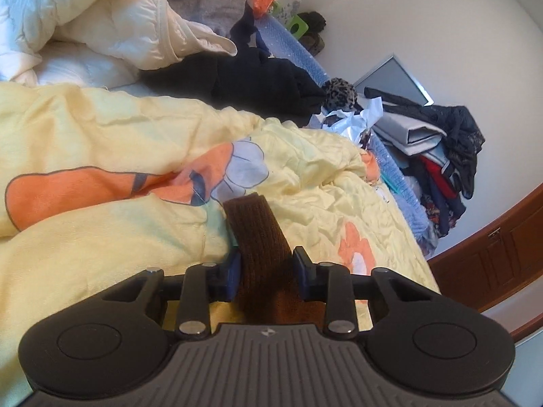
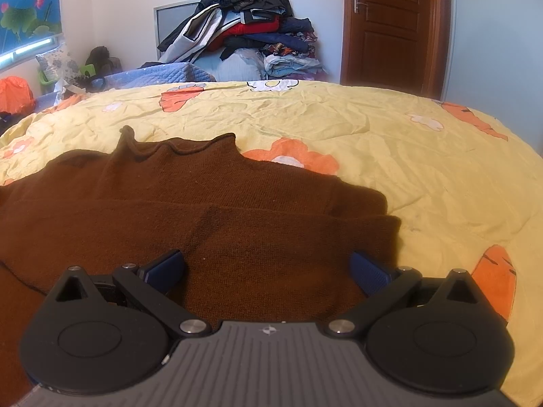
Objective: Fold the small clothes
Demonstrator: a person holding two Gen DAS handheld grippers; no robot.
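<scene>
A brown knitted sweater (image 2: 190, 210) lies spread on the yellow quilt (image 2: 390, 142) that covers the bed, on the near left part of it in the right wrist view. Its rolled neck edge points away from the camera, toward the far side of the bed, so its long axis runs from the near edge of the bed to the far one. A folded layer lies across the lower half, its edge running left to right.

The right gripper (image 2: 268, 268) hovers low over the near part of the sweater. Its blue fingers (image 2: 163, 268) stand wide apart with brown knit showing between them; they hold nothing.

In the left wrist view, the left gripper (image 1: 266, 268) has its fingers (image 1: 234, 271) closed on a narrow folded band of the same brown sweater (image 1: 258, 234). The band runs straight ahead from between the fingers, its blunt end pointing away over the quilt (image 1: 101, 129), which is printed with orange carrots and pale flowers.

Beyond the quilt a cream duvet (image 1: 112, 23) is bunched up, with a heap of black clothes (image 1: 258, 81) beside it. A tall pile of clothes (image 2: 251, 30) stands against the far wall past the foot of the bed, beside a brown wooden door (image 2: 390, 23). An orange bag (image 2: 15, 95) sits at the far left. Whether any of these heaps rest in a basket or box cannot be told.
</scene>
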